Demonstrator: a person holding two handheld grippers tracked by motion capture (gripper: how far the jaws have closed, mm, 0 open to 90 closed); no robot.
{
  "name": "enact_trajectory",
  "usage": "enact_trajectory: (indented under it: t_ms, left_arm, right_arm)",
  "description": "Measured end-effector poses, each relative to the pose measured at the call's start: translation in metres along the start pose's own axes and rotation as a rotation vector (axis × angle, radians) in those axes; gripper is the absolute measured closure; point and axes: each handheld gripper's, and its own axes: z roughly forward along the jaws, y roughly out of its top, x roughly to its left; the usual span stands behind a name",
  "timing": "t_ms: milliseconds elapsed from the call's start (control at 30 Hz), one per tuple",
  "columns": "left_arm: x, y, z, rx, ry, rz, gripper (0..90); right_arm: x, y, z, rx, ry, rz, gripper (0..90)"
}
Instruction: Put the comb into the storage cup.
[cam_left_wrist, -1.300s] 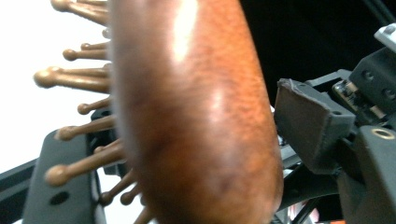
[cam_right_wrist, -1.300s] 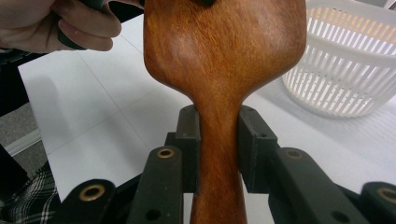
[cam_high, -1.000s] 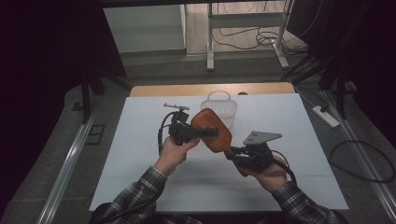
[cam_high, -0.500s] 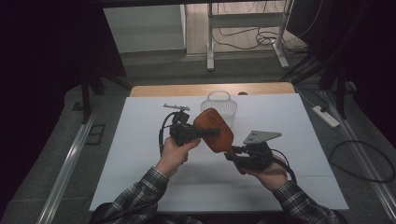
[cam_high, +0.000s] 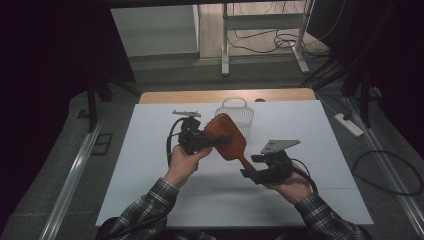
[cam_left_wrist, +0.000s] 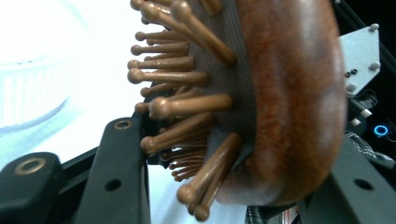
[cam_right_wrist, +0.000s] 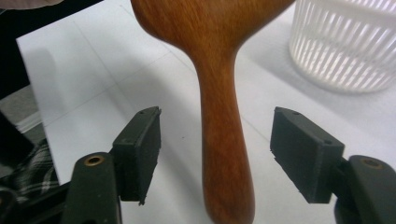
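Tabletop (cam_high: 150, 165), white and broad, fills the middle of the high view, with a strip of bare wood along its far edge. Above the centre of that view stands a white slatted basket (cam_high: 235, 114), which also sits in the upper right of the right gripper view (cam_right_wrist: 345, 51) and as a pale blur at the left of the left gripper view (cam_left_wrist: 28, 93).

Just below and left of the basket in the high view, a wooden paddle hairbrush (cam_high: 226, 142) is held above the table, its head toward the upper left and its handle running down to the lower right. The left gripper (cam_high: 196, 141) is clamped across the brush head; in the left gripper view one jaw presses on the bristle side and the other on the smooth wooden back (cam_left_wrist: 289, 93).

The right gripper (cam_high: 257, 167), lower right of centre, has just been opening: in its own view the brush handle (cam_right_wrist: 224, 154) stands between the two pads (cam_right_wrist: 140, 149) with clear gaps on both sides, touching neither.
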Motion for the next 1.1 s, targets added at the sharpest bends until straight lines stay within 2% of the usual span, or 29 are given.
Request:
enact_trajectory:
  t_ms: [267, 400, 667, 800, 1100]
  left_arm:
    - [-0.001, 0.002, -0.003, 0.0, 0.031, 0.02, 53.8]
    - [-0.003, 0.003, -0.005, 0.002, 0.05, 0.035, 53.8]
    - [-0.005, 0.007, -0.008, 0.017, 0.075, 0.058, 53.7]
    - [-0.003, 0.009, -0.011, 0.013, 0.082, 0.058, 53.7]
    - [0.0, 0.012, -0.02, 0.0, 0.098, 0.055, 53.6]
  right_arm:
    - [0.0, -0.003, -0.003, 0.016, -0.03, -0.027, 26.0]
    - [-0.004, -0.004, -0.004, 0.036, 0.0, 0.018, 24.0]
    - [-0.004, -0.008, -0.004, 0.088, -0.029, 0.015, 15.3]
    - [-0.005, -0.01, -0.005, 0.111, -0.023, 0.012, 11.6]
    - [-0.01, -0.019, -0.009, 0.136, -0.046, -0.004, 0.6]
